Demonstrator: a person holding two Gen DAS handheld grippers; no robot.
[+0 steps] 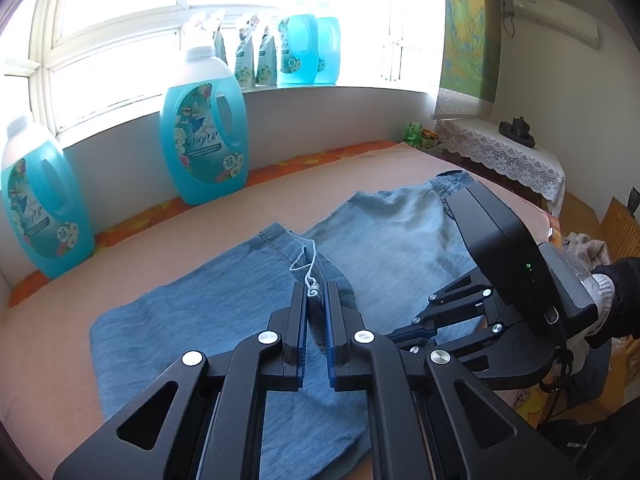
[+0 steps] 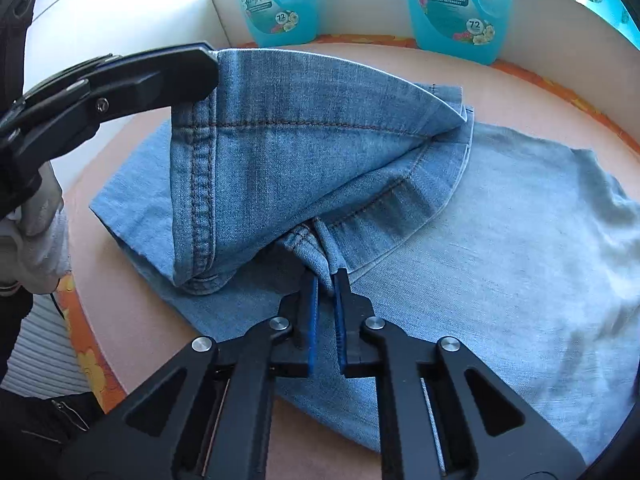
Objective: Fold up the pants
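- Bright window (image 1: pixel 160 20) behind everything, with blue detergent jugs (image 1: pixel 204 136) along the sill and ledge, and a lace-covered side table (image 1: pixel 500 152) off to your right.
- Peach-coloured bed surface (image 1: pixel 48 340) takes up most of both views, with an orange patterned edge along the wall.
- Your jeans (image 2: pixel 500 240) are spread flat across that surface, and one end is lifted up off the lower layer, so it's hanging in a fold between your two grippers.
- Left gripper (image 1: pixel 316 308): fingers pinched down on a bunched bit of denim, only a narrow gap, with a white thread (image 1: pixel 306 264) poking out just past the tips. From the right wrist view you can see it holding the stitched seam corner up in the air.
- Right gripper (image 2: pixel 326 280): blue pads (image 2: pixel 312 312) squeezed on a gathered bit of seam, fingers nearly together, sitting low near the flat layer.
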